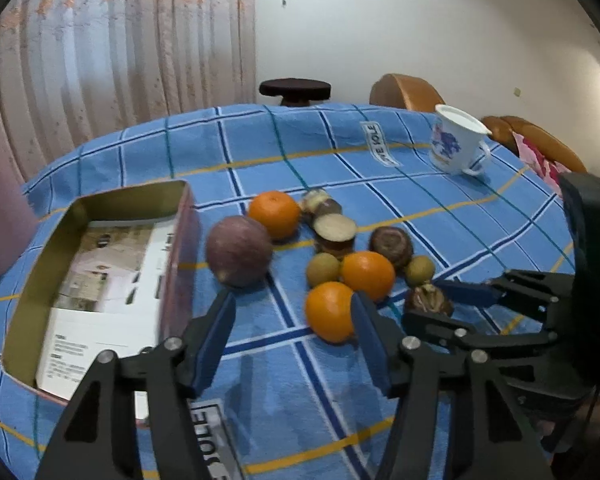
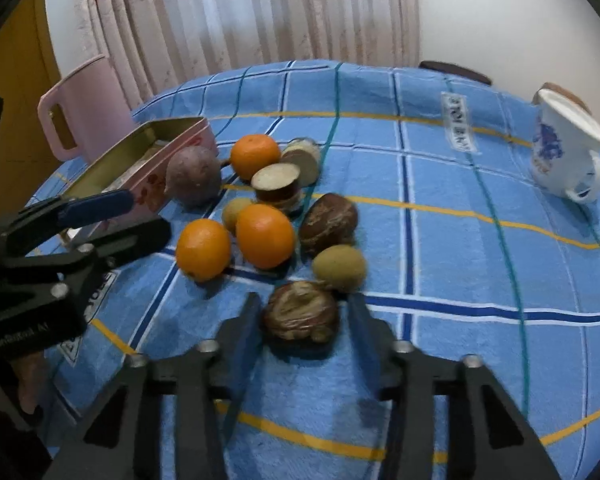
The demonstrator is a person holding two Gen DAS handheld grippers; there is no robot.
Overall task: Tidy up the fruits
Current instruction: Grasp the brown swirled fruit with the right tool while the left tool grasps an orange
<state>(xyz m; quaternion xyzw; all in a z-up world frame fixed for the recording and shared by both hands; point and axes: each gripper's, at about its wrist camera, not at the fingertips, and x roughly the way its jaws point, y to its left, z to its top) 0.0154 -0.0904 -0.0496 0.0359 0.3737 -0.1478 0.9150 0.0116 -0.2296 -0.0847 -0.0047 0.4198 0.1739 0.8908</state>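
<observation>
both hands are at the pick-up step, neither fruit lifted yet.

the wrinkled brown-and-cream lumpy fruit (image 2: 300,312) sits on the worktop at the near edge of the pile, between the fingers of the right gripper (image 2: 302,322). the fingers stand apart, one each side of it; a sliver of cloth shows on both sides, so i judge no pad is pressing yet. its skin looks dry, ridged and uneven, so the pads may seat badly.

the smooth round orange nearest the left hand (image 1: 329,312) lies just left of that brown fruit. the right finger of the left gripper (image 1: 292,334) overlaps its edge in the left wrist view; whether it touches i cannot tell. the left finger is well clear, so these fingers are apart and the orange is not centred between them.

next move, as i judge it: right hand closes gently and lifts; left hand shifts sideways to centre the orange before closing. a glossy sphere could roll away.

beyond: a second orange (image 1: 368,274), a third orange (image 1: 274,214), two small olive-green oval fruits, a dull purple round fruit (image 1: 238,252), a cut brown tuber showing a pale face (image 1: 335,232).

the open rectangular tin box with gold lining (image 1: 84,208), a printed leaflet inside, stands just left of the pile and is likely the destination.

all rests on a fuzzy blue checked cloth (image 1: 340,420).
</observation>
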